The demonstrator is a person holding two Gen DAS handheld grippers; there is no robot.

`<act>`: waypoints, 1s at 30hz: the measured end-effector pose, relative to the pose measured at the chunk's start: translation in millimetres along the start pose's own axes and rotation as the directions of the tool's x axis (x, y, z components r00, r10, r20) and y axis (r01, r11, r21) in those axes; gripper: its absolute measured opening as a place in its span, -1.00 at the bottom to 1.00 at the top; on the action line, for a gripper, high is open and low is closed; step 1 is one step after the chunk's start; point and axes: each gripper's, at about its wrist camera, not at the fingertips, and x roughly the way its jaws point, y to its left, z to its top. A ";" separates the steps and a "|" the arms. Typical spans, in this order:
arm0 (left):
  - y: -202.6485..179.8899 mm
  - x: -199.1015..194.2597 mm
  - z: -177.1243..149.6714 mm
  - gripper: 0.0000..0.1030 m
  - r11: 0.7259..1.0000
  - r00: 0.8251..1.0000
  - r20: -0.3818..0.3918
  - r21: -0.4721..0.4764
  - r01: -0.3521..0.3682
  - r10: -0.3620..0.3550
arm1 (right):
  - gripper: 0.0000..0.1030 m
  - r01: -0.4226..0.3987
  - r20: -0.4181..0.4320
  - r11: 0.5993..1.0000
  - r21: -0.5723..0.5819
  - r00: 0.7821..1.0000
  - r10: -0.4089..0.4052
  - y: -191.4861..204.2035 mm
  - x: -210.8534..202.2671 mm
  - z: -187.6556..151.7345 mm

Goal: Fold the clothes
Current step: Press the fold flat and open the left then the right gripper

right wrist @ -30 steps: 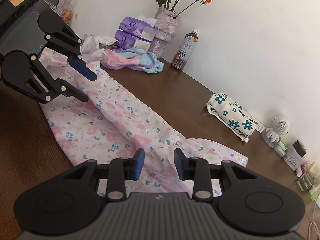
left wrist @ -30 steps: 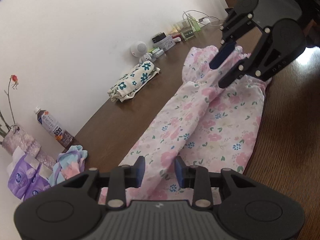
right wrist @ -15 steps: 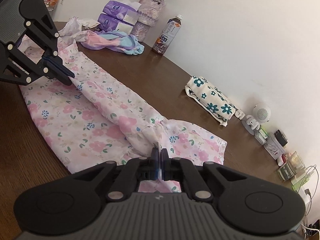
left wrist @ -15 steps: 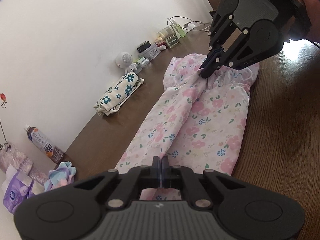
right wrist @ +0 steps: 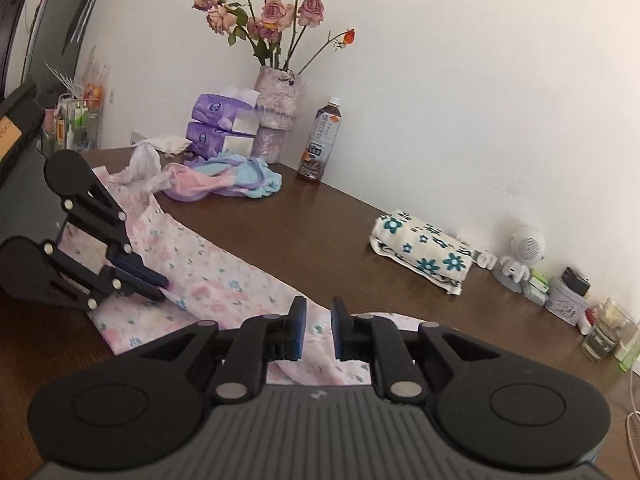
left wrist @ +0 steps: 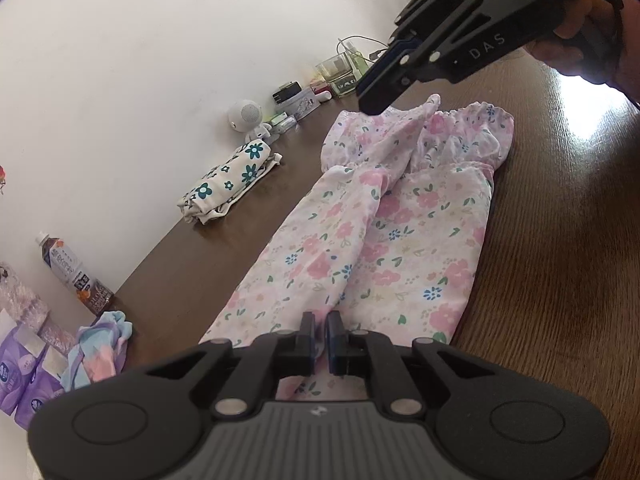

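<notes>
1. While laid lengthwise on the table [left wrist: 560, 280], floral garment [left wrist: 380, 240] clamped at one end by left gripper [left wrist: 318, 340].
2. Right gripper [right wrist: 319, 310] apart, empty, over other end.
3. Judged mid-fold; next calls for fresh grip there.

worktop [left wrist: 560, 264]: dark brown wood, set against white wall | centre: pink floral garment [left wrist: 380, 240] laid out lengthwise | along wall: folded white cloth with teal flowers [right wrist: 424, 254], drink bottle [right wrist: 320, 140], vase of roses [right wrist: 276, 120], purple tissue packs [right wrist: 214, 124], pastel bundle [right wrist: 228, 180], small white speaker [right wrist: 524, 256]
</notes>
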 end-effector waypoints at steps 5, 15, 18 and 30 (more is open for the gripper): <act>-0.9 -1.2 0.0 -0.89 1.000 1.000 0.004 -0.001 -0.005 0.005 | -0.77 -0.138 -0.059 0.990 0.025 0.989 0.139 25.4 42.0 6.4; 3.2 -4.3 -4.2 -0.73 0.999 1.000 0.014 -0.053 -0.008 0.009 | -0.77 -0.122 -0.149 0.981 0.151 0.978 0.145 22.4 69.5 -4.1; 22.5 -10.5 -5.4 -0.54 0.982 1.000 0.021 -0.190 -0.007 0.011 | -0.77 -0.123 -0.162 0.979 0.165 0.975 0.150 21.5 72.0 -7.8; 50.4 -10.4 19.2 -0.50 0.885 0.994 0.107 -0.461 0.064 -0.016 | -0.72 -0.106 -0.148 0.984 0.141 0.981 0.127 27.5 70.4 -9.2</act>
